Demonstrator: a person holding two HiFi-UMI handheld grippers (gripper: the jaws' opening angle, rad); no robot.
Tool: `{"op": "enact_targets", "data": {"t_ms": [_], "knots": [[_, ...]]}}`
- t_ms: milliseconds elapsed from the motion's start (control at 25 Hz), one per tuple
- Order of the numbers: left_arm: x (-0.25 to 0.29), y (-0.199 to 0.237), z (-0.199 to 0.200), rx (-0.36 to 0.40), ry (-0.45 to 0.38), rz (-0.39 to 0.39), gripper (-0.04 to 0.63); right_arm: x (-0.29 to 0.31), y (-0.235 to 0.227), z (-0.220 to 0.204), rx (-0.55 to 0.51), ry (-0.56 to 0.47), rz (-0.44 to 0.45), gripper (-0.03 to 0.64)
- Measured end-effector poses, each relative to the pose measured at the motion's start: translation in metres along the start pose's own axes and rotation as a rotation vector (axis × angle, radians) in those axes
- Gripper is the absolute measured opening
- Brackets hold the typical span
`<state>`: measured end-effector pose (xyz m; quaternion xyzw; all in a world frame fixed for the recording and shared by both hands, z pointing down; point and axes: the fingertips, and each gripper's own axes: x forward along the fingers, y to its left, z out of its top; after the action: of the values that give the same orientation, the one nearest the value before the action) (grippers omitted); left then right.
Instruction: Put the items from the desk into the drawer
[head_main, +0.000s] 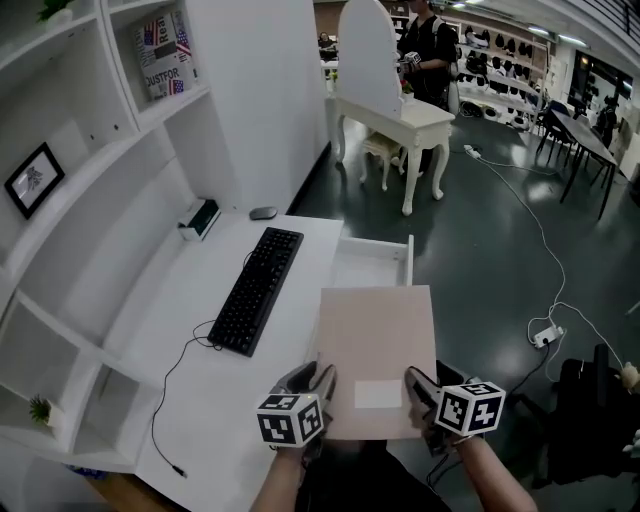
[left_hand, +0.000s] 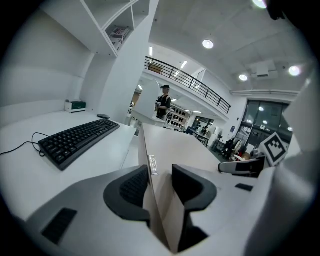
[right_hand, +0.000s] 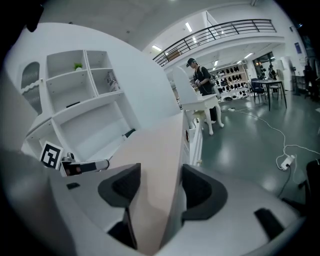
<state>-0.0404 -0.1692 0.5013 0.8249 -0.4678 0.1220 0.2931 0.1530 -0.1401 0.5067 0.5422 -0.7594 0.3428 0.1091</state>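
- clamping the near left corner of a pale beige, flat rectangular cardboard box (head_main: 378, 340) with the left gripper (head_main: 318, 384), both pads pressed tight against it.
- matching that on the near right corner with the right gripper (head_main: 422, 388), likewise closed hard on the box; looks like a two-handed hold to keep such a wide, flat piece level.
- holding it roughly flat over the right edge of the white desk (head_main: 200, 400), small white label (head_main: 378, 395) facing up between the grippers.
- pointing the far edge at the white open drawer (head_main: 365, 265) just beyond; lined up lengthwise, probably to slide straight in.
- further back on the desk: a black keyboard (head_main: 256, 288) with its cable, then a dark mouse (head_main: 263, 213) and a small white-and-green box (head_main: 200, 218) by the shelving.
- reading this as the carry step, box not yet in the drawer.
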Motion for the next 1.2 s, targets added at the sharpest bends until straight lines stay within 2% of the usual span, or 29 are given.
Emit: {"op": "enact_targets", "data": {"t_ms": [560, 1200], "knots": [[0.091, 0.010, 0.023, 0.017, 0.091, -0.042, 0.149, 0.047, -0.054, 0.030, 0.079, 0.011, -0.059, 0.250], [0.172, 0.045, 0.032, 0.010, 0.196, -0.007, 0.146, 0.112, -0.094, 0.045, 0.151, 0.082, -0.064, 0.238]]}}
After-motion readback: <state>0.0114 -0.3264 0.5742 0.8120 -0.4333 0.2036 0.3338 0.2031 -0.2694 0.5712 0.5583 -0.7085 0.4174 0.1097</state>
